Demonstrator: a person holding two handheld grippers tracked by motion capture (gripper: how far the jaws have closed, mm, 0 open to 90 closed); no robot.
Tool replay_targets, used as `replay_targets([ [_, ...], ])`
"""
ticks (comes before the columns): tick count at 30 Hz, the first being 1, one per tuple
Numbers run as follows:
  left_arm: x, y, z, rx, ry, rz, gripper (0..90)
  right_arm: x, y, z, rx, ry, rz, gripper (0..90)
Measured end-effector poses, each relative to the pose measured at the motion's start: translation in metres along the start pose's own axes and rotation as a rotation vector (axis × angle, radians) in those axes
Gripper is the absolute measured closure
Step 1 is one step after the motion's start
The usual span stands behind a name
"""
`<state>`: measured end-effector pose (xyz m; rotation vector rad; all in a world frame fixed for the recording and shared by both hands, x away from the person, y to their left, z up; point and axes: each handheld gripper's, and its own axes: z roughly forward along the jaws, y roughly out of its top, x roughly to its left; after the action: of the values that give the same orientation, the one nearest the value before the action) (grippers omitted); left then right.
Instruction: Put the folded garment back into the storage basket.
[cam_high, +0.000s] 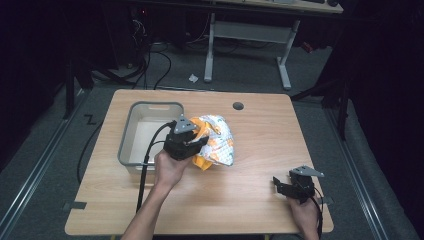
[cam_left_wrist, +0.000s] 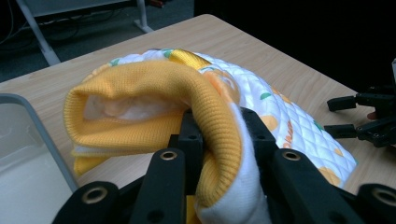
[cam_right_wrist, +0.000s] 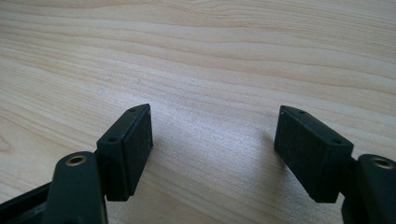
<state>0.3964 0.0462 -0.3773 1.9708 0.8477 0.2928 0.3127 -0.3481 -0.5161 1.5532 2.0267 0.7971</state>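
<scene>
A quilted white garment (cam_high: 217, 140) with orange prints and a yellow ribbed cuff (cam_left_wrist: 154, 88) lies bunched on the wooden table (cam_high: 250, 200), just right of a grey bin (cam_high: 131, 131). My left gripper (cam_high: 192, 142) is shut on the garment's yellow and white edge (cam_left_wrist: 224, 172), which bulges up between its jaws. My right gripper (cam_high: 284, 186) rests near the table's front right corner, open, with bare wood between its pads (cam_right_wrist: 130, 147). It also appears at the right edge of the left gripper view as the right gripper (cam_left_wrist: 343, 119).
The grey plastic bin (cam_left_wrist: 28, 154) stands at the table's left, its inside pale. A round cable hole (cam_high: 238, 106) sits near the far edge. Beyond the table are a desk frame (cam_high: 250, 35) and floor cables (cam_high: 155, 65).
</scene>
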Motion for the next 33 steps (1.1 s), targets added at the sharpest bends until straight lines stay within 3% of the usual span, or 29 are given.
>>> replay_targets([
  [8, 0.006, 0.003, -0.01, -0.003, 0.02, 0.021, 73.7, 0.0, 0.0, 0.0, 0.0, 0.001, 0.001, 28.3],
  [33, 0.033, 0.0, -0.044, -0.056, 0.054, -0.025, 73.7, 0.0, 0.0, 0.0, 0.0, 0.001, 0.001, 28.3],
])
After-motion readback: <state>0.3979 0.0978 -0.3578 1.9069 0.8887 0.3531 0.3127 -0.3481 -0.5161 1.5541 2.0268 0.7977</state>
